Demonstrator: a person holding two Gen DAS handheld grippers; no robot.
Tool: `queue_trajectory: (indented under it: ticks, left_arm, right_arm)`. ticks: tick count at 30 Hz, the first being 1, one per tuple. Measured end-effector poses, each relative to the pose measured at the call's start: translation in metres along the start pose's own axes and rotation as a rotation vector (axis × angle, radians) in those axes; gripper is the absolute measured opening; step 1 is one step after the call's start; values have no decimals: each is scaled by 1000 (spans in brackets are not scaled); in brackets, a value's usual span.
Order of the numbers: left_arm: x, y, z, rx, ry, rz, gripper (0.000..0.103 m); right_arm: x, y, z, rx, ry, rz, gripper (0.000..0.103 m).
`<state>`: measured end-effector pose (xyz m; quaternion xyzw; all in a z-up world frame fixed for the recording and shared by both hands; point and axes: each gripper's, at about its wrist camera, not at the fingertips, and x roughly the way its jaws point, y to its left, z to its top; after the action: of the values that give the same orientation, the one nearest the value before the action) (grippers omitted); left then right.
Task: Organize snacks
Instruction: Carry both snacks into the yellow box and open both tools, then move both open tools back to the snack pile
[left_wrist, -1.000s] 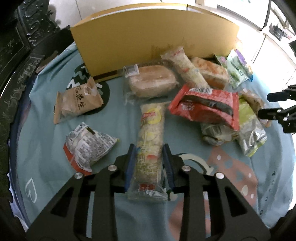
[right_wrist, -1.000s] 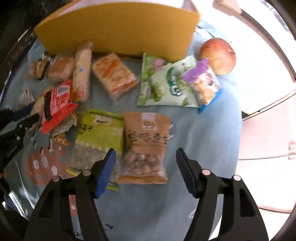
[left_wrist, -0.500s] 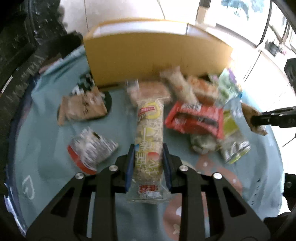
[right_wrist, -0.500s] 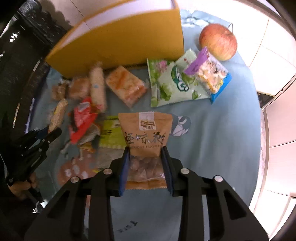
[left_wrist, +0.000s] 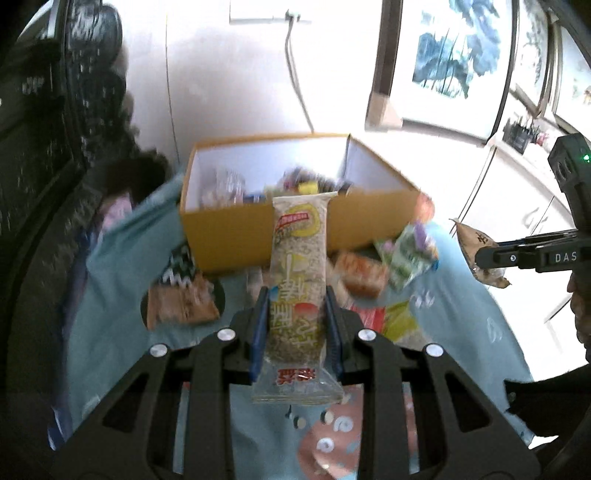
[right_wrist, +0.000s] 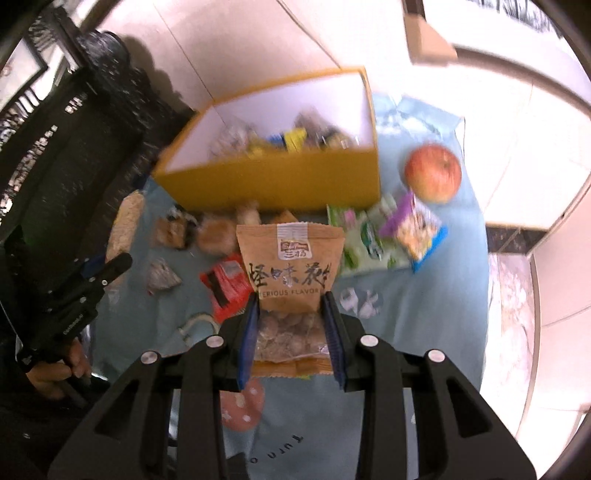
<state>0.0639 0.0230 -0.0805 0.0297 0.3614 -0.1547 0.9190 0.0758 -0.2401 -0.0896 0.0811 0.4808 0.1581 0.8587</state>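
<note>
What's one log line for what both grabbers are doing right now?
left gripper: shut on long snack pack | right gripper: shut on brown nut bag | both lifted | yellow box: open, holds snacks

Ahead of your left gripper (left_wrist: 295, 332), the open box (left_wrist: 258, 236) sits on the cloth (left_wrist: 461, 314), with loose packets (left_wrist: 362, 275) lying between you and it. From your right gripper (right_wrist: 291, 332), the apple (right_wrist: 433, 173) rests right of the box, a packet (right_wrist: 415, 230) just before it.
</note>
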Motion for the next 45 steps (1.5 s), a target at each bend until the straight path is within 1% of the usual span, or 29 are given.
queue_trajectory:
  ticks: [8, 10, 12, 15, 18, 22, 25, 27, 28, 29, 30, 31, 32, 33, 34, 35, 37, 40, 43, 45]
  left_arm:
    - [-37, -4, 54, 29, -133, 15, 28]
    - [-43, -4, 67, 36, -156, 17, 28]
    - [-46, 0, 81, 16, -165, 4, 28]
    - [-47, 5, 107, -7, -197, 7, 28]
    - [-44, 8, 131, 6, -223, 20, 28]
    - [-33, 13, 156, -7, -231, 16, 28]
    - [-12, 16, 177, -7, -220, 28, 28]
    - [5, 18, 189, -12, -206, 58, 31]
    - [19, 19, 197, -28, -190, 76, 55]
    - [32, 21, 201, -37, -163, 87, 97]
    - [48, 22, 203, -46, -138, 134, 101]
    - [58, 23, 203, -41, -121, 160, 101]
    - [66, 24, 201, -33, -94, 170, 101]
    - [73, 26, 197, -29, -64, 173, 101]
    - [74, 29, 190, -36, -60, 170, 101]
    - [72, 32, 183, -44, -72, 162, 101]
    - [70, 40, 168, -57, -65, 178, 101]
    - [67, 55, 139, -129, -34, 181, 101]
    - [64, 67, 106, -195, -1, 196, 101]
    - [66, 68, 83, -206, 44, 203, 101]
  right_arm:
    - [-54, 21, 48, -51, -159, 29, 34]
    - [-65, 24, 61, -60, -200, 34, 34]
    - [-71, 26, 73, -69, -224, 34, 34]
    - [-78, 32, 95, -86, -259, 36, 34]
    - [-81, 37, 117, -100, -282, 28, 34]
    - [-77, 40, 146, -111, -300, 9, 34]
    - [-66, 45, 172, -110, -310, -6, 34]
    - [-52, 48, 192, -102, -323, -23, 34]
    - [-44, 49, 202, -94, -329, -23, 36]
    - [-30, 44, 212, -86, -320, -30, 41]
    - [-14, 38, 220, -69, -291, -65, 58]
    - [-4, 34, 222, -59, -270, -94, 65]
    - [11, 27, 222, -46, -233, -130, 65]
    - [19, 23, 218, -38, -207, -133, 65]
    - [22, 21, 212, -37, -201, -126, 65]
    - [27, 18, 202, -46, -191, -126, 65]
    - [36, 13, 184, -56, -151, -136, 65]
    - [42, 7, 158, -41, -99, -129, 65]
    - [48, 6, 122, -50, -41, -128, 65]
    - [54, 7, 94, -66, 17, -132, 65]
